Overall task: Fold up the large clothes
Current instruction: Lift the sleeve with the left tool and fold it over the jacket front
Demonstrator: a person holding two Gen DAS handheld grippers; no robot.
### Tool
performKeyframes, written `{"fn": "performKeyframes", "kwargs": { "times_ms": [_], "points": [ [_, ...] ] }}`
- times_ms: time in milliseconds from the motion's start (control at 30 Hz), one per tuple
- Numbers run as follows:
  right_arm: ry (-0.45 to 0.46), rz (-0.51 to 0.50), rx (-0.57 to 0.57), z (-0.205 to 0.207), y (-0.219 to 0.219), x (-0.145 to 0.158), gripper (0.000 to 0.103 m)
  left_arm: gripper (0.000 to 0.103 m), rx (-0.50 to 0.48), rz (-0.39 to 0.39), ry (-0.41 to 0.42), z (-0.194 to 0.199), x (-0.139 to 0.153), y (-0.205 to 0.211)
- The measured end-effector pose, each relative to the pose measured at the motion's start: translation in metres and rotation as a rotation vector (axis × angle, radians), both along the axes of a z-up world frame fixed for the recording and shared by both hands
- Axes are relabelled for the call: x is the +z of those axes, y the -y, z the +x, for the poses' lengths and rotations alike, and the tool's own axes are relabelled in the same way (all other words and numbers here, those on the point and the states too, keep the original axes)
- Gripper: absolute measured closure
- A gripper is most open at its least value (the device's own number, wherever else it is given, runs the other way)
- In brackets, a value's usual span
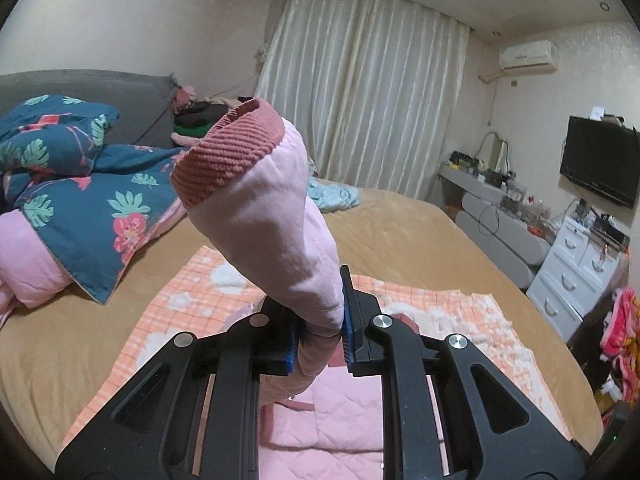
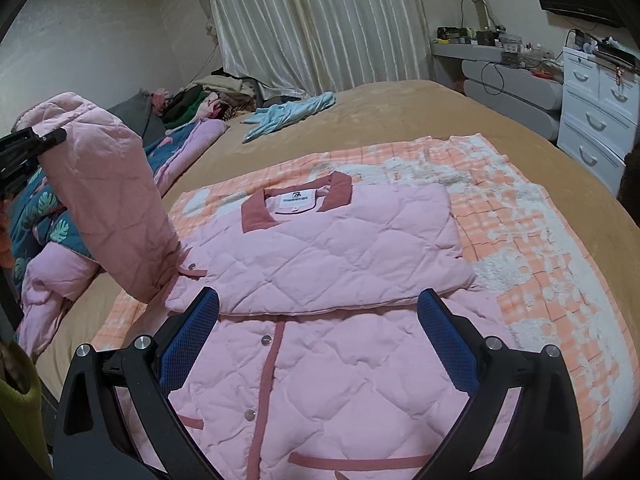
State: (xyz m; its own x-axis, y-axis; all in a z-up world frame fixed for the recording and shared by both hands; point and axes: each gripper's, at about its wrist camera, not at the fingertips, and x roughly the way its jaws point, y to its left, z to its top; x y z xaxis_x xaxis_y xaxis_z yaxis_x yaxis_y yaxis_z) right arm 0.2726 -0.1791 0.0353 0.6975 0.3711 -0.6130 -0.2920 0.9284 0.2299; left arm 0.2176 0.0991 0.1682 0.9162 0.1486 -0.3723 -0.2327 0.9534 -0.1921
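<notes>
two views are showing a pink quilted jacket (image 2: 320, 248) lying on an orange checked blanket (image 2: 520, 216) on the bed (image 2: 400, 104). its lower hem is being cut off by the frame edge, and the label at the collar is too small to read. the left gripper (image 1: 320, 336) is clamping one sleeve (image 1: 280, 216) tight between its blue pads, lifting it off the bed so the ribbed cuff (image 1: 224, 152) is standing up and blocking part of the room. the right gripper (image 2: 318, 340) is hovering with its jaws wide and holding nothing, just above the jacket's buttoned front, near the folded edge. a flowered quilt (image 1: 80, 184) is sitting bunched at the left.
</notes>
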Motion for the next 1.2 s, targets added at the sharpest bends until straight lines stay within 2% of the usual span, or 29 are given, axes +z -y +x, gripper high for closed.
{"fn": "performKeyframes", "kwargs": {
  "times_ms": [567, 800, 1200],
  "points": [
    [0.037, 0.044, -0.115, 0.028, 0.051, -0.006, 0.004, 0.093, -0.127, 0.054, -0.097, 0.036, -0.041, 0.071],
    [-0.016, 0.050, -0.179, 0.037, 0.075, -0.030, 0.004, 0.093, -0.181, 0.072, -0.150, 0.049, -0.069, 0.098],
    [-0.021, 0.065, -0.248, 0.042, 0.101, -0.040, 0.004, 0.093, -0.268, 0.147, -0.257, 0.068, -0.125, 0.144]
  ]
}}
